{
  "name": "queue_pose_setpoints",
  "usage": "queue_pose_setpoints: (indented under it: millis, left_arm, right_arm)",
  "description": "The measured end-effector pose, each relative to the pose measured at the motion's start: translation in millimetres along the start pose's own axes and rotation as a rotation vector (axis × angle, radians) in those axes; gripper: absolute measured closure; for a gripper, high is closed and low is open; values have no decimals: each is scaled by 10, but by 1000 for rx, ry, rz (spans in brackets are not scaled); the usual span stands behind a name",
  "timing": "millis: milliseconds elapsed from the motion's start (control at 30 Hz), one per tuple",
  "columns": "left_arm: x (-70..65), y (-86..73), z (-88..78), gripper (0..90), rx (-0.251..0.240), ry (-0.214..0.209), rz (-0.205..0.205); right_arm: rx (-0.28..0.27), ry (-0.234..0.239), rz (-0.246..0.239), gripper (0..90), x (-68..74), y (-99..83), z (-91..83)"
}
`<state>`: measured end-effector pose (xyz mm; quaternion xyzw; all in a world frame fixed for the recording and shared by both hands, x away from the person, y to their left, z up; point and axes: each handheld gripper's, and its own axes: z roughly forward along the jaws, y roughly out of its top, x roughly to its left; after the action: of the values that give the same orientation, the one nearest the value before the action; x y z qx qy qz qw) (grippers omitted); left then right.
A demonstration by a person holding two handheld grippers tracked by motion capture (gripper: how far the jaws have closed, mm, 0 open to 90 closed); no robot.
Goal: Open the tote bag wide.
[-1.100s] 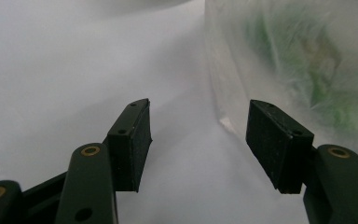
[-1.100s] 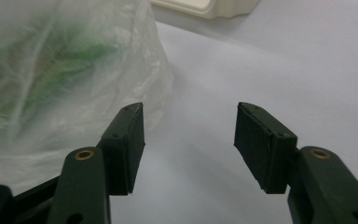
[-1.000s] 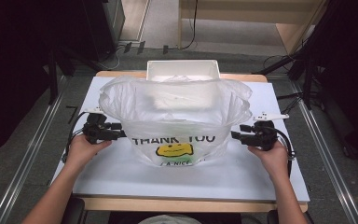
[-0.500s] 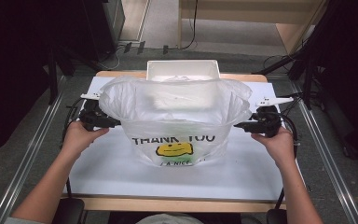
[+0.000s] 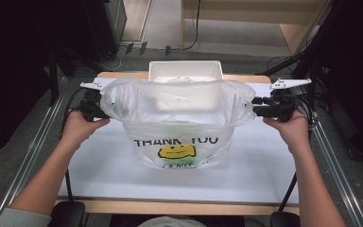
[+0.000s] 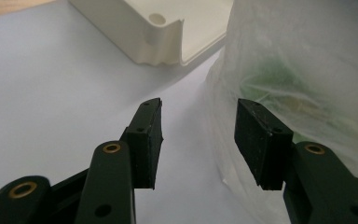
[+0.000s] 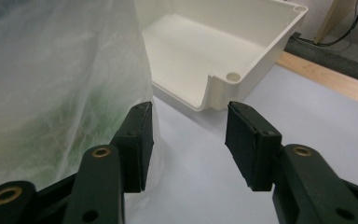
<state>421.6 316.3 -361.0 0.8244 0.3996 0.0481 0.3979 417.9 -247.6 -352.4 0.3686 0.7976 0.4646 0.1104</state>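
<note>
Translucent plastic "THANK YOU" bag [image 5: 177,123] on my white worktop [image 5: 264,165], raised higher than before, left gripper [image 6: 198,133] and right gripper [image 7: 189,140] at its sides, jaws spread, just been closing, pinching nothing, white bin [image 5: 184,71] behind.

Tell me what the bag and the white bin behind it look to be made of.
Bag: thin translucent plastic film, slightly glossy; it crinkles, green contents show faintly through it, and THANK YOU with a yellow smiley is printed on its front. White bin: rigid moulded plastic, most likely, with a smooth, near-matt cream-white finish; it has crisp walls, rounded corners and a moulded round boss in the corner.
</note>
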Motion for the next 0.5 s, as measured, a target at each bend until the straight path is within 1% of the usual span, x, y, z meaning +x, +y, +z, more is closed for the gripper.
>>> queue_pose_setpoints:
  millis: [33, 67, 100, 133, 167, 200, 233, 267, 300, 333, 367, 400, 500]
  left_arm:
    - [5, 33, -2, 536, -4, -13, -10]
    - [24, 67, -11, 546, 6, -24, -14]
    - [44, 120, -24, 569, 22, -37, -33]
    - [45, 174, -44, 627, 31, -50, -36]
    - [45, 174, -44, 655, 31, -50, -36]
    - [36, 205, -60, 672, 21, -60, -26]
    - [26, 244, -80, 672, 17, -72, -10]
    - [10, 295, -107, 687, 18, -69, 9]
    - [0, 339, -125, 714, 18, -55, 30]
    - [-9, 375, -145, 719, 23, -43, 42]
    - [-7, 474, -201, 728, 26, -31, 69]
    - [-7, 474, -201, 728, 26, -31, 69]
    - [17, 643, -312, 727, 17, -14, 91]
  right_arm:
    - [0, 1, -4, 547, -13, 40, -9]
    - [1, 3, -6, 552, -24, 83, -19]
    - [-1, 7, 0, 575, -34, 126, -35]
    - [-19, 11, 2, 619, -49, 206, -78]
    - [-26, 19, 1, 636, -58, 248, -101]
    - [-34, 25, 1, 654, -61, 292, -124]
    - [-34, 25, 1, 654, -61, 292, -124]
    - [-41, 32, -1, 679, -65, 337, -146]
    - [-50, 46, -14, 688, -74, 393, -172]
    - [-65, 57, -20, 703, -83, 437, -191]
    - [-84, 81, -22, 703, -105, 513, -222]
    - [-92, 92, -24, 703, -117, 556, -241]
    - [-100, 81, -15, 716, -137, 648, -277]
